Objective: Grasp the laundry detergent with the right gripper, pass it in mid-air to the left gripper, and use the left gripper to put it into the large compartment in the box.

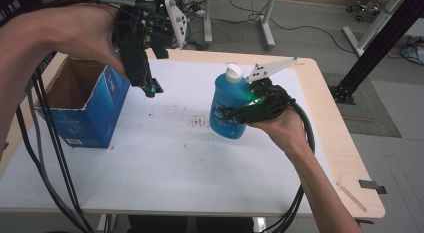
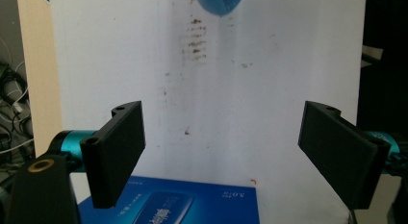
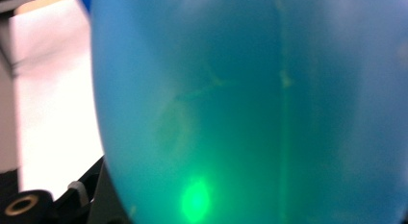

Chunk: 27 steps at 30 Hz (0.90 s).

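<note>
Above table, white-capped blue bottle (image 1: 227, 105)

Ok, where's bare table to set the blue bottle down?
The broad white stretch between the blue box and the blue bottle is bare, as is the near strip of the table. It is crowded only at the left edge, by the box and left gripper.
</note>
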Each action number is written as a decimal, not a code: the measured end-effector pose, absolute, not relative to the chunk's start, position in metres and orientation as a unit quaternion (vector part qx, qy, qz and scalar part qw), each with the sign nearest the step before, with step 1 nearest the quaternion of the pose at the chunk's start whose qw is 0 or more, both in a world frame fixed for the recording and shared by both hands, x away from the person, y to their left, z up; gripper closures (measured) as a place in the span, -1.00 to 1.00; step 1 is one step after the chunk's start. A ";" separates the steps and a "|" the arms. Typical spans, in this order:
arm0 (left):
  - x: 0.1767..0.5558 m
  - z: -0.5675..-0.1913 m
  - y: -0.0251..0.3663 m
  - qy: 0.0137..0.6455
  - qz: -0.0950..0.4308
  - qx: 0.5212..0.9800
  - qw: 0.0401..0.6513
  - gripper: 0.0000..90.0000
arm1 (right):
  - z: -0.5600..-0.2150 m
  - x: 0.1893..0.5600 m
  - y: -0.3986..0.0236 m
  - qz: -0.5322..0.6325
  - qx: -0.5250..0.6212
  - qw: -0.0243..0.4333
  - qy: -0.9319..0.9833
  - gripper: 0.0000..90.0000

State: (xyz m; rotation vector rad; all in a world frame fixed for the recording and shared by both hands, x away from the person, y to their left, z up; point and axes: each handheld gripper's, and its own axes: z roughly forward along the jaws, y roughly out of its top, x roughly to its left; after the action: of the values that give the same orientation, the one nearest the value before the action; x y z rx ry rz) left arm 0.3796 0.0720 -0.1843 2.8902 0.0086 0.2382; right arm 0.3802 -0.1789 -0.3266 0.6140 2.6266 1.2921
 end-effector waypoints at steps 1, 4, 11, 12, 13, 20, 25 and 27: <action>0.379 -0.184 0.071 0.002 0.079 0.989 0.124 -0.63 | -0.324 0.380 -0.176 0.428 0.189 0.069 0.881 0.02; 0.378 -0.183 0.066 -0.004 0.075 0.988 0.133 -0.63 | -0.318 0.380 -0.166 0.426 0.148 0.050 0.891 0.02; 0.375 -0.180 0.057 -0.012 0.060 0.987 0.152 -0.63 | -0.312 0.380 -0.145 0.420 0.064 0.001 0.905 0.02; 0.374 -0.180 0.056 -0.012 0.055 0.986 0.154 -0.63 | -0.312 0.380 -0.142 0.420 0.059 -0.002 0.906 0.02; 0.374 -0.181 0.054 -0.012 0.052 0.987 0.154 -0.63 | -0.313 0.380 -0.140 0.421 0.053 -0.004 0.905 0.02; 0.373 -0.194 0.040 -0.007 0.036 0.988 0.151 -0.63 | -0.317 0.382 -0.126 0.425 0.025 -0.012 0.905 0.02; 0.374 -0.207 0.032 -0.006 0.024 0.988 0.150 -0.63 | -0.317 0.382 -0.120 0.427 0.022 -0.009 0.904 0.02; 0.375 -0.212 0.028 -0.001 0.023 0.988 0.154 -0.63 | -0.317 0.382 -0.120 0.427 0.018 -0.007 0.904 0.02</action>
State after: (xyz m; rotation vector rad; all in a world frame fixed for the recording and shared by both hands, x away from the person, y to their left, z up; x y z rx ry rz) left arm 0.3747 0.0278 -0.2122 2.8322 -0.0035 0.0656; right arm 0.3821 -0.1198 -0.3168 0.0554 2.8531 1.3492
